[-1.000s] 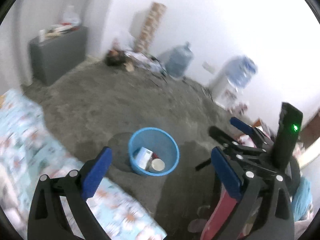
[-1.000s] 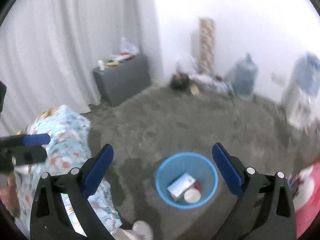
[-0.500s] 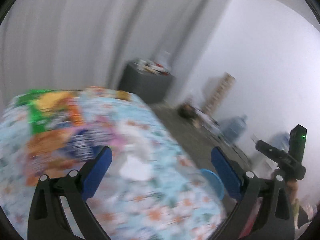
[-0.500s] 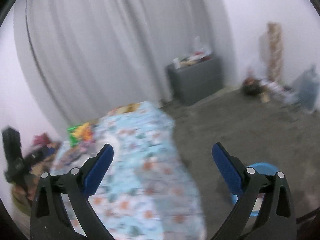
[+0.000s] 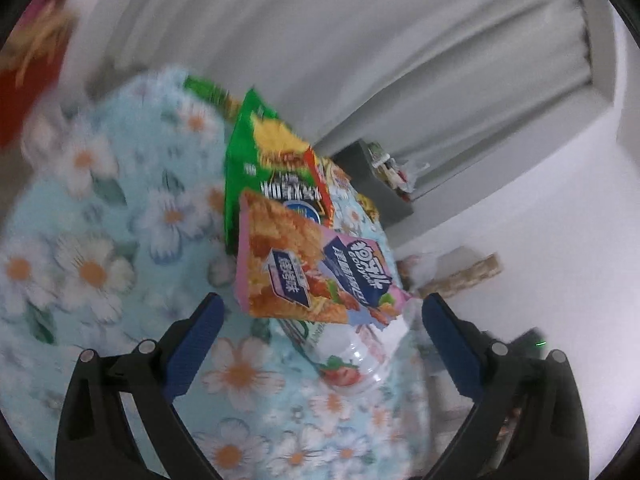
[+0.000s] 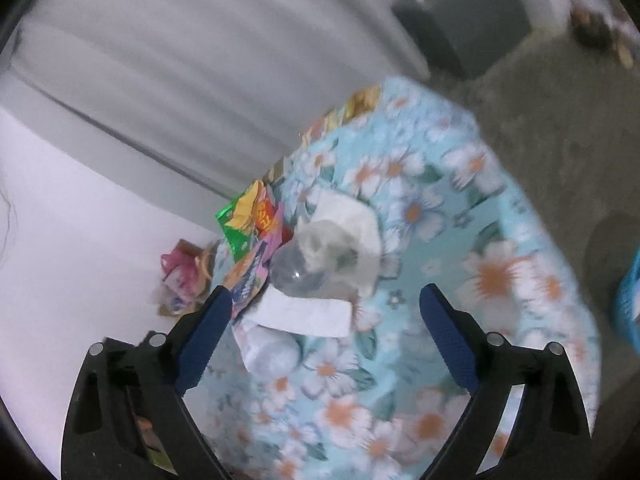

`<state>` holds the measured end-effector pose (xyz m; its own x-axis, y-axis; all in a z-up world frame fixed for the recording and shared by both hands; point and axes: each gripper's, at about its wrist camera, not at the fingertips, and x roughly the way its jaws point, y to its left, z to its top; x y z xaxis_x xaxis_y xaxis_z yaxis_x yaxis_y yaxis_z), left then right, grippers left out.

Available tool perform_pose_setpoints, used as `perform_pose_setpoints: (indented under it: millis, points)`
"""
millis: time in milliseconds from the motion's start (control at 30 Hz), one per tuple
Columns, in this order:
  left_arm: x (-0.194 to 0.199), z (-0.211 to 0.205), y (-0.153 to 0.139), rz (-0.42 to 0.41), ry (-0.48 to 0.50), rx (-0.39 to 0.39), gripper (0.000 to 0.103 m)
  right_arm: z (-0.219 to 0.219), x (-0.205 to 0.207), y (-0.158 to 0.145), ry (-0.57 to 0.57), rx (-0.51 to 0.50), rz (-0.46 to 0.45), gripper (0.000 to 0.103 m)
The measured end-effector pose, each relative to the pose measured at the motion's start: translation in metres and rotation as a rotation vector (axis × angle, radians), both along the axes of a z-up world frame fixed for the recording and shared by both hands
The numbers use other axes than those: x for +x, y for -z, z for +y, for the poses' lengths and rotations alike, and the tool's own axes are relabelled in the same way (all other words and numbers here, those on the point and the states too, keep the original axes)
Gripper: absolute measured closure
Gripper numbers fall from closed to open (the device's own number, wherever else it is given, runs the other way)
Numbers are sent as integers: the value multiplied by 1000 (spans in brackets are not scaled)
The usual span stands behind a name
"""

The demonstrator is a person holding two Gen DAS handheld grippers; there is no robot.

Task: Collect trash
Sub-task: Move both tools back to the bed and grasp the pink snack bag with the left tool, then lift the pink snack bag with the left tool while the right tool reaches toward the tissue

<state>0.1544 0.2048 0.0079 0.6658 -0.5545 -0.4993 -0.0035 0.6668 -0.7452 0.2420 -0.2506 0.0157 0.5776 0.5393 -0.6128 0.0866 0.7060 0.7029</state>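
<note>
Trash lies on a table under a blue floral cloth (image 5: 92, 240). In the left wrist view a pink and orange snack packet (image 5: 304, 276) overlaps a green snack bag (image 5: 256, 160), and a clear plastic bottle (image 5: 352, 360) lies under the packet. My left gripper (image 5: 322, 314) is open just short of the packet, with nothing held. In the right wrist view the bottle (image 6: 296, 276) lies among crumpled white tissue (image 6: 344, 232), a folded white paper (image 6: 308, 314) and the snack bags (image 6: 248, 216). My right gripper (image 6: 326, 300) hovers before them, its wide jaws closing a little with nothing pressed between them.
A blue bin (image 6: 630, 300) stands on the grey carpet (image 6: 560, 100) past the table's right side. A grey cabinet (image 6: 464, 20) and a white curtain (image 6: 200, 60) line the wall behind. A pink bag (image 6: 180, 272) lies beyond the table's left end.
Both views have swung away from the blue bin on the floor to the cloth-covered table and its trash. The left view has also rolled, so the table now tilts.
</note>
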Motion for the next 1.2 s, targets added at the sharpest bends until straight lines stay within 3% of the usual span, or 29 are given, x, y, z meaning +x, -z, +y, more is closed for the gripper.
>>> perform_pose_setpoints:
  millis: [233, 333, 867, 1033, 1200]
  points:
    - [25, -2, 24, 59, 6, -80, 6, 15, 24, 13, -35, 63, 70, 19]
    - [36, -2, 34, 83, 11, -98, 12, 22, 31, 16, -60, 54, 72, 20]
    - [56, -6, 53, 137, 55, -153, 57, 27, 34, 74, -69, 226, 204, 36]
    - [54, -5, 52, 126, 66, -155, 71, 35, 38, 94, -91, 303, 232, 52]
    - [50, -5, 45, 92, 78, -158, 83, 41, 34, 95, -105, 304, 230, 73]
